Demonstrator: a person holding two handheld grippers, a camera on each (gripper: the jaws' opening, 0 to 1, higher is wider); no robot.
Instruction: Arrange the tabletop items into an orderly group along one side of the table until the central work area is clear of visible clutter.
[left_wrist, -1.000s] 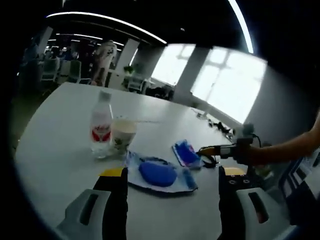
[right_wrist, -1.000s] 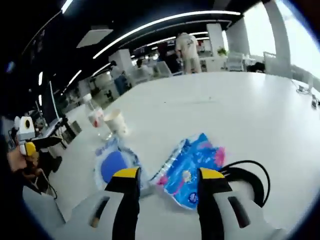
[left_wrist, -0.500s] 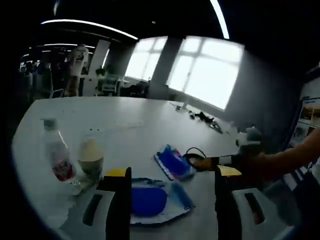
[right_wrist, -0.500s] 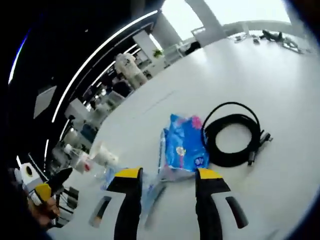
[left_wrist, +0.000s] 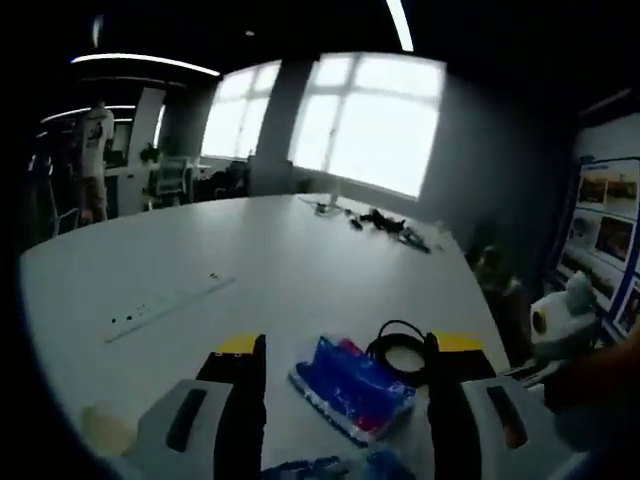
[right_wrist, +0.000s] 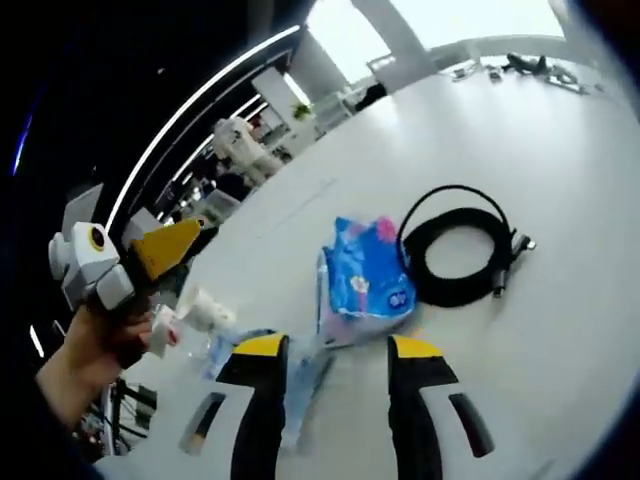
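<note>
White table (left_wrist: 300, 270) broad and bare beyond blue packet (right_wrist: 365, 280), coiled cable (right_wrist: 460, 255), both grippers' fingers wide

I am working in an open-plan office, at a big white meeting table (left_wrist: 300, 270) that runs off toward tall bright windows (left_wrist: 365, 120) at twelve o'clock in my left gripper view. Long strip lights (right_wrist: 215, 85) cross the dark ceiling, and at ten o'clock in my right gripper view there are desks and chairs (right_wrist: 205, 205) with a person standing (right_wrist: 235, 140) among them. Printed posters (left_wrist: 610, 235) hang on the wall at three o'clock in my left gripper view.
</note>
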